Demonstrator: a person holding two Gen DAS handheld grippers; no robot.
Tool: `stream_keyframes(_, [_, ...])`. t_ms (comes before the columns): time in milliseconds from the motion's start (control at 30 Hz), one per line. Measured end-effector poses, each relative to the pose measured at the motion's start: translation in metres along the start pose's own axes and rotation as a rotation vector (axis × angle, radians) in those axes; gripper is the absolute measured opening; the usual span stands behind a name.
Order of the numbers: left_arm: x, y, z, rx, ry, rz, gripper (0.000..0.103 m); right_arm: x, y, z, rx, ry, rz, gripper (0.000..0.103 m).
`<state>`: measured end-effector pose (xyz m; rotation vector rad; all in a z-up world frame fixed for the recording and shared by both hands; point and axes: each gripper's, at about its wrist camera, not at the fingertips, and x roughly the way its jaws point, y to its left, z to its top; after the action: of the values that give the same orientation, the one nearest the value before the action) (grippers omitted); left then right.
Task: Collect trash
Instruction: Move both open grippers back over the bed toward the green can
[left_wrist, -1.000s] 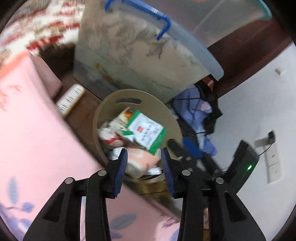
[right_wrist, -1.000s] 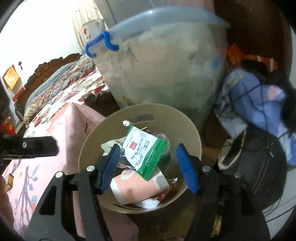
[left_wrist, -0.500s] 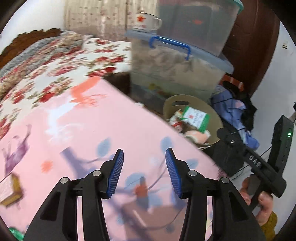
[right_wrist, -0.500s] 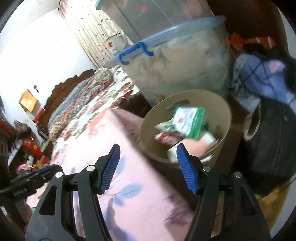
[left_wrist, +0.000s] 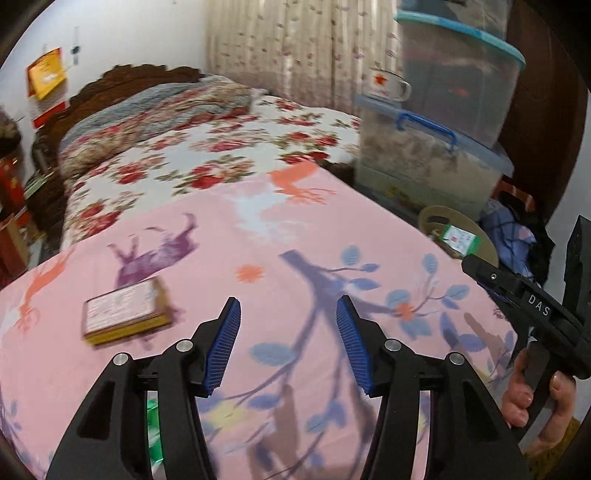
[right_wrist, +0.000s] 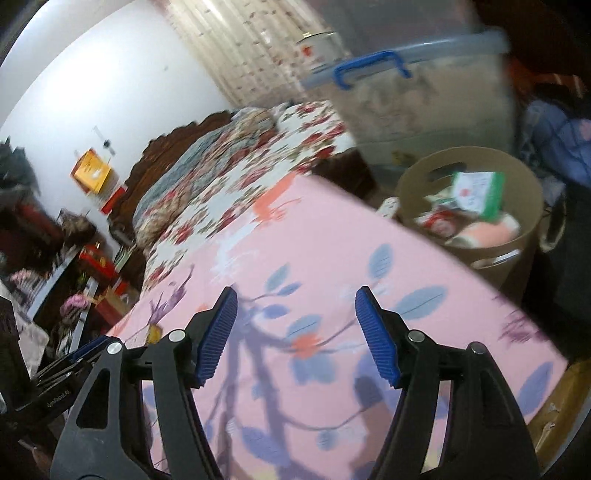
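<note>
A tan round bin (right_wrist: 417, 177) stands on the floor beside the pink printed bed cover (left_wrist: 258, 236), with a green-and-white packet (right_wrist: 478, 192) on top of other wrappers. In the left wrist view the bin (left_wrist: 432, 216) shows small at the right. A small yellow-edged box (left_wrist: 125, 314) lies on the cover, left of my left gripper (left_wrist: 288, 343). A green scrap (left_wrist: 153, 432) peeks out behind its left finger. The left jaws are opening with nothing between them. My right gripper (right_wrist: 295, 332) hovers over the cover, its jaws opening and empty.
Two stacked clear storage boxes (left_wrist: 436, 158) with a blue handle stand behind the bin, a white mug (left_wrist: 384, 83) on the lower one. A pile of clothes (right_wrist: 561, 140) lies to the right. A floral quilt (left_wrist: 207, 144) covers the far bed. A hand (left_wrist: 535, 398) holds the right gripper.
Both views have swung away from the bin and up over the pink cover; the bin now sits far right. The left jaws stand wider. The box has come into view.
</note>
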<state>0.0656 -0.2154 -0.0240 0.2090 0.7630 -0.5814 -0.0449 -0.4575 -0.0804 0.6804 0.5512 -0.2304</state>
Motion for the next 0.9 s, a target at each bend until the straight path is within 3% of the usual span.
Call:
stream_keyframes(333, [-0.052, 0.086, -0.058, -0.161, -0.061, 0.039, 0.056, 0.013, 0.088, -0.054, -0.13, 0.086, 0.048, 0.071])
stream_keyframes(533, [-0.07, 0.131, -0.099, -0.228, -0.074, 0.101, 0.056, 0.024, 0.129, -0.095, -0.193, 0.14, 0.056, 0.072])
stream_keyframes(833, [-0.066, 0.199, -0.143, -0.371, -0.042, 0.231, 0.056, 0.048, 0.148, -0.137, -0.215, 0.252, -0.008, 0.075])
stream_keyframes(900, [-0.062, 0.207, -0.148, -0.396, -0.031, 0.247, 0.061, 0.05, 0.149, -0.139, -0.221, 0.26, -0.021, 0.077])
